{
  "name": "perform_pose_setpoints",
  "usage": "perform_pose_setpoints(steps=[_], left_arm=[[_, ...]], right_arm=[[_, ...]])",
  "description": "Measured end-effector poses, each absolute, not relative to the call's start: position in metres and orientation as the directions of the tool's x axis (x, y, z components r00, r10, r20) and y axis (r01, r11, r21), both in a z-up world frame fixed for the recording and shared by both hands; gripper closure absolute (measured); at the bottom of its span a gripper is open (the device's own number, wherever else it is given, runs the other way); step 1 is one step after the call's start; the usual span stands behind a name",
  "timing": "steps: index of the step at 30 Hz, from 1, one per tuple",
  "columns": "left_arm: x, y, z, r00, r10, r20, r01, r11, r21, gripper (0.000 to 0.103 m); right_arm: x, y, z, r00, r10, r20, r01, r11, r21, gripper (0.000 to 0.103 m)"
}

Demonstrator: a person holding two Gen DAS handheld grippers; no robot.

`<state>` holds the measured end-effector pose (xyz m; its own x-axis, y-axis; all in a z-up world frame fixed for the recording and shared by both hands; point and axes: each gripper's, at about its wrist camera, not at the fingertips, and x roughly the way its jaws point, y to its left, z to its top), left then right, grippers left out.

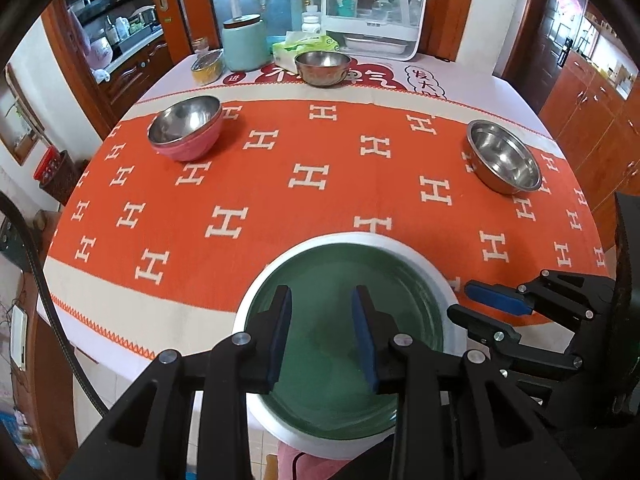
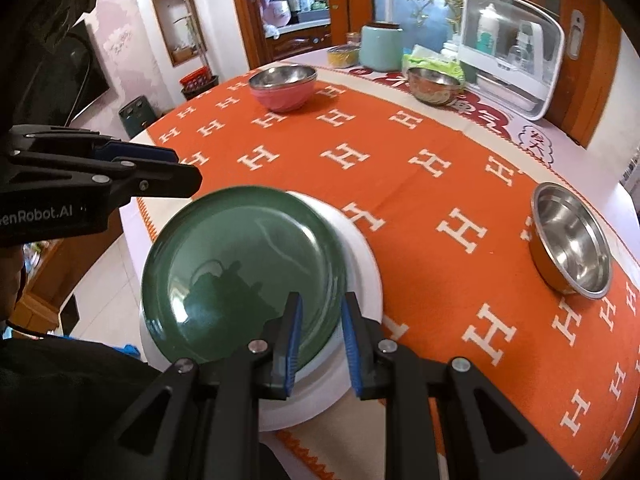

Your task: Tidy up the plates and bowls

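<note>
A green plate (image 1: 320, 272) (image 2: 240, 248) lies stacked on a white plate (image 1: 360, 237) (image 2: 362, 252) at the table's near edge. My left gripper (image 1: 322, 296) (image 2: 188, 168) hangs above the green plate, open, with nothing between its blue pads. My right gripper (image 2: 322, 300) (image 1: 460, 302) is over the plates' right rim, its pads a narrow gap apart and not pressing on anything I can see. A pink bowl with a steel inside (image 1: 186, 128) (image 2: 284, 88) stands far left. One steel bowl (image 1: 322, 67) (image 2: 434, 84) stands at the back, another (image 1: 504, 156) (image 2: 572, 240) on the right.
An orange cloth with white H marks (image 1: 304, 176) covers the round table. At the back stand a mint canister (image 1: 244, 44), a tissue pack (image 1: 304, 46), a small yellow tin (image 1: 206, 68) and a white dish cabinet (image 1: 374, 8). Wooden cupboards surround the table.
</note>
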<state>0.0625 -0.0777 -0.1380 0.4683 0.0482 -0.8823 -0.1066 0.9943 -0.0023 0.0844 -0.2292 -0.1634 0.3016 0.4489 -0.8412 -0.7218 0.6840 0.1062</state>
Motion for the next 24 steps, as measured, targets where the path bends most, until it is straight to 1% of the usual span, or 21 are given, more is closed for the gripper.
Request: perform_pose_setpoints(steps=[2,4,6,8,10,11,14,15,17,22,24], left_arm=[[0.066,-0.079,-0.136,0.465,0.039,-0.884,-0.101,0.995,-0.010,0.072],[0.071,-0.082,-0.132,0.467,0.029,-0.884,-0.087,0.996,-0.013,0.072],[0.075,-0.085,-0.128,0.475,0.025,-0.880,-0.071,0.997,-0.010,0.068],[0.081,-0.090,-0.123,0.484,0.022,-0.875,-0.056,0.998,-0.006,0.060],[0.086,-0.095,-0.118,0.493,0.013,-0.870,-0.035,0.999,-0.005,0.058],[0.090,-0.098,-0.116,0.492,0.009,-0.870,-0.024,1.000,-0.003,0.055],[0.101,-0.107,-0.111,0.490,-0.003,-0.871,0.005,1.000,0.000,0.051],[0.107,-0.111,-0.109,0.486,-0.010,-0.874,0.018,1.000,-0.001,0.050],[0.117,-0.118,-0.106,0.478,-0.019,-0.878,0.035,0.999,-0.002,0.044],[0.139,-0.137,-0.099,0.473,-0.021,-0.881,0.079,0.997,0.019,0.041],[0.150,-0.144,-0.096,0.475,-0.021,-0.880,0.087,0.996,0.023,0.041]], right_arm=[[0.089,-0.235,-0.159,0.317,0.449,-0.835,-0.702,0.703,0.112,0.083],[0.095,-0.240,-0.155,0.328,0.452,-0.829,-0.685,0.719,0.121,0.081],[0.099,-0.247,-0.151,0.339,0.458,-0.821,-0.666,0.734,0.134,0.070],[0.103,-0.254,-0.146,0.357,0.457,-0.815,-0.644,0.752,0.140,0.066],[0.108,-0.261,-0.142,0.372,0.451,-0.811,-0.622,0.770,0.142,0.065],[0.111,-0.266,-0.140,0.380,0.448,-0.809,-0.610,0.779,0.144,0.063],[0.120,-0.278,-0.137,0.404,0.427,-0.809,-0.572,0.808,0.141,0.056],[0.122,-0.283,-0.136,0.413,0.418,-0.809,-0.558,0.818,0.138,0.056],[0.129,-0.294,-0.133,0.434,0.399,-0.808,-0.526,0.840,0.132,0.055],[0.146,-0.322,-0.126,0.490,0.352,-0.798,-0.445,0.888,0.118,0.053],[0.154,-0.333,-0.123,0.510,0.337,-0.792,-0.412,0.903,0.119,0.047]])
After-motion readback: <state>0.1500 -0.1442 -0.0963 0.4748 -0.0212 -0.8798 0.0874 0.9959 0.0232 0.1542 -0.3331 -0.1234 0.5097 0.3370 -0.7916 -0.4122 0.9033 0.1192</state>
